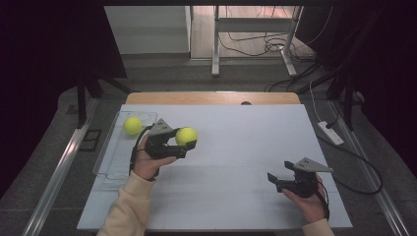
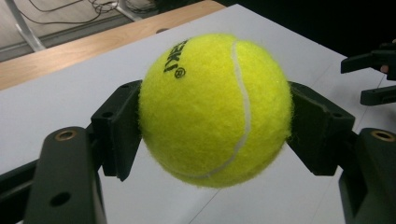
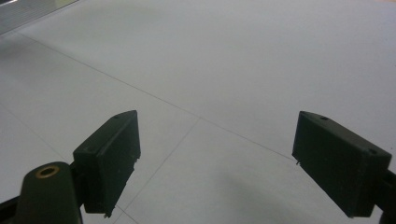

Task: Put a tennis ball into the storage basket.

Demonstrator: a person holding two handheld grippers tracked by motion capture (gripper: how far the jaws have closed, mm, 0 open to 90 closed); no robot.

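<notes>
1. Looking from the high view, the left gripper (image 1: 183, 142) holds a tennis ball (image 1: 187, 136) above the white surface (image 1: 236, 147), just beside a clear tray (image 1: 105, 162) with a second ball (image 1: 132, 125) in it.
2. Left gripper view: jaws pinch the ball across its middle. Probably light, fuzzy, grippy, slightly squashy.
3. Right gripper view: right gripper (image 3: 215, 163) jaws wide, nothing between them.
</notes>
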